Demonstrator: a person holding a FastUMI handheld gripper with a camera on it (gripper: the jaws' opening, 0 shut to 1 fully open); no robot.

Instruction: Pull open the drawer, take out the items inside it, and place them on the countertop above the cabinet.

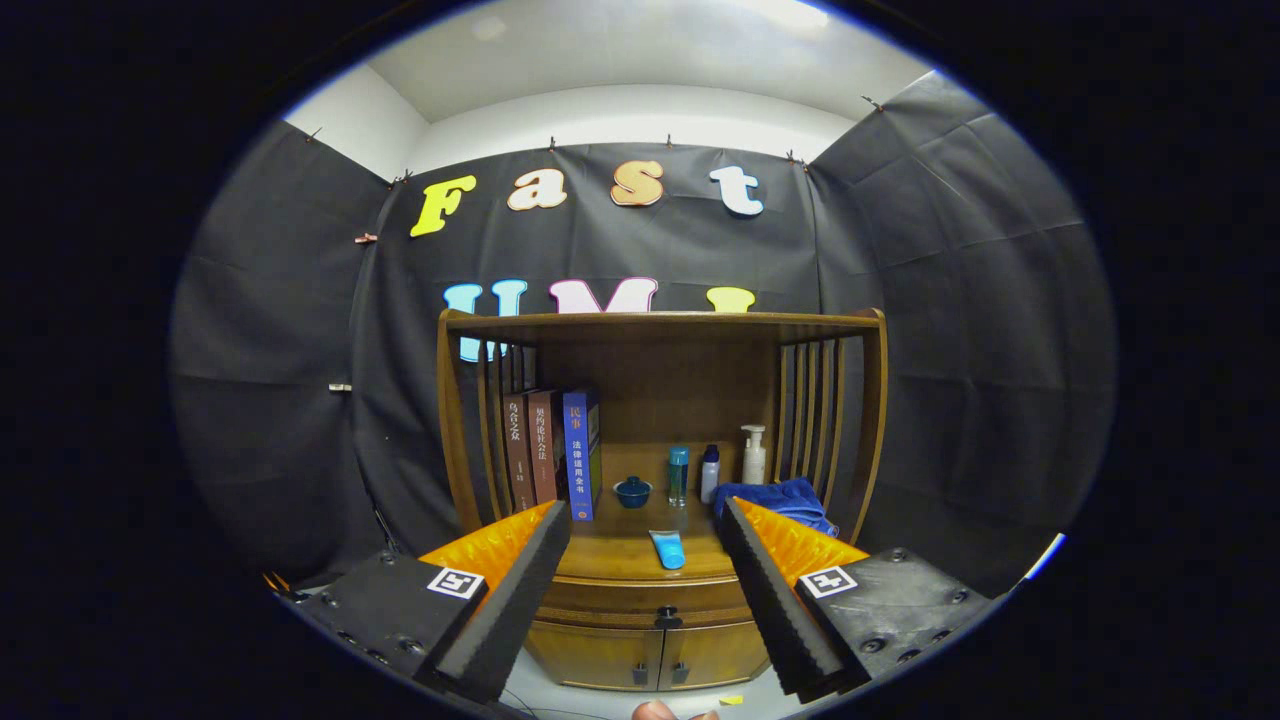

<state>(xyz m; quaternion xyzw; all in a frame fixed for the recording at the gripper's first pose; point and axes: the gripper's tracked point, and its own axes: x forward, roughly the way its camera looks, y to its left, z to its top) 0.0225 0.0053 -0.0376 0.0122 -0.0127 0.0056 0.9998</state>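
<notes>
A wooden cabinet stands ahead against the booth wall. Its drawer sits closed under the countertop, with a dark knob just below it. A light blue tube lies on the countertop near its front edge. My gripper is open, held well back from the cabinet, its two fingers framing the countertop and drawer front with nothing between them.
On the countertop stand three books at the left, a small blue bowl, two small bottles, a white pump bottle and a blue cloth at the right. Two lower doors sit under the drawer.
</notes>
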